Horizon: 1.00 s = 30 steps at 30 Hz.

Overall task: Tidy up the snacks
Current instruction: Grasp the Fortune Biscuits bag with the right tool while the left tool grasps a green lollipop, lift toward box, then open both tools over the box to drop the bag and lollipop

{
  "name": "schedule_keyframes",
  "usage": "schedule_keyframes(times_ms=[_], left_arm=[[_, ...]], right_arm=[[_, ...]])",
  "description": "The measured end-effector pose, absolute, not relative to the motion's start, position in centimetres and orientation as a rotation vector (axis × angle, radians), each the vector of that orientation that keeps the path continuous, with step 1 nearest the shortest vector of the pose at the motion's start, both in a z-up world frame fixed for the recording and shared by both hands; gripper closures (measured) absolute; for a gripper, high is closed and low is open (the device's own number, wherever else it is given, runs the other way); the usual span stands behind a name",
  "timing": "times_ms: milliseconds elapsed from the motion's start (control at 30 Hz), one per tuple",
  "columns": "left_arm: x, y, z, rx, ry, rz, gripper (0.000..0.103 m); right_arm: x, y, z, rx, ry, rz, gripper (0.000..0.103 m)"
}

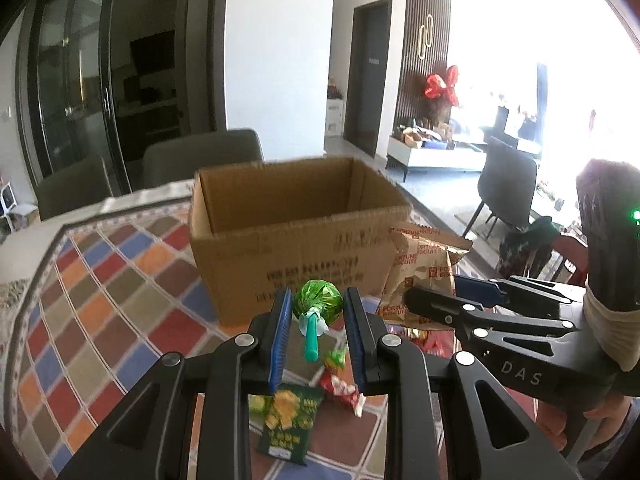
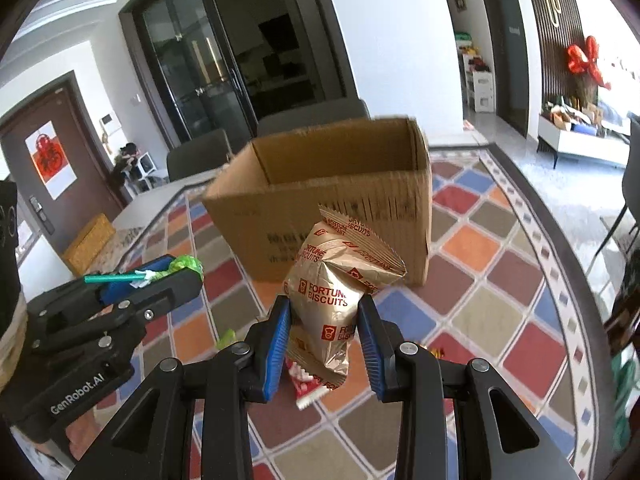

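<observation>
My left gripper is shut on a green-wrapped lollipop with a teal stick, held above the table in front of the open cardboard box. My right gripper is shut on gold Fortune Biscuits packets, held up before the same box. The right gripper and its packets show at the right of the left wrist view. The left gripper with the lollipop shows at the left of the right wrist view.
A checkered tablecloth covers the table. On it below my left gripper lie a green snack packet, a red-and-white packet and a small green candy. Grey chairs stand behind the table.
</observation>
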State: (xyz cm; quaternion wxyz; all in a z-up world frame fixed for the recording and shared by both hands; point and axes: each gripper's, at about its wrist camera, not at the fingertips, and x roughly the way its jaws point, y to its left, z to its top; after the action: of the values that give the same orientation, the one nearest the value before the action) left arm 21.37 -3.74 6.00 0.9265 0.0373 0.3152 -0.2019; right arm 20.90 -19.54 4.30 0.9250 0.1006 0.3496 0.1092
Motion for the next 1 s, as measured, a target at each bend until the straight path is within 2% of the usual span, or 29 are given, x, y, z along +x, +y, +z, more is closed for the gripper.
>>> schedule_keyframes(times_ms=[533,1000], left_arm=[[27.5,-3.8,9.8,0.086,0.661,-0.370,0.076],[35.2,-3.8,8.7,0.081,0.779,-0.320,0.076]], right_arm=[[26.5,-19.5,10.0,0.128,0.655,0.234,0.068],[33.6,-19.3,9.7,0.087,0.736,0.236,0.068]])
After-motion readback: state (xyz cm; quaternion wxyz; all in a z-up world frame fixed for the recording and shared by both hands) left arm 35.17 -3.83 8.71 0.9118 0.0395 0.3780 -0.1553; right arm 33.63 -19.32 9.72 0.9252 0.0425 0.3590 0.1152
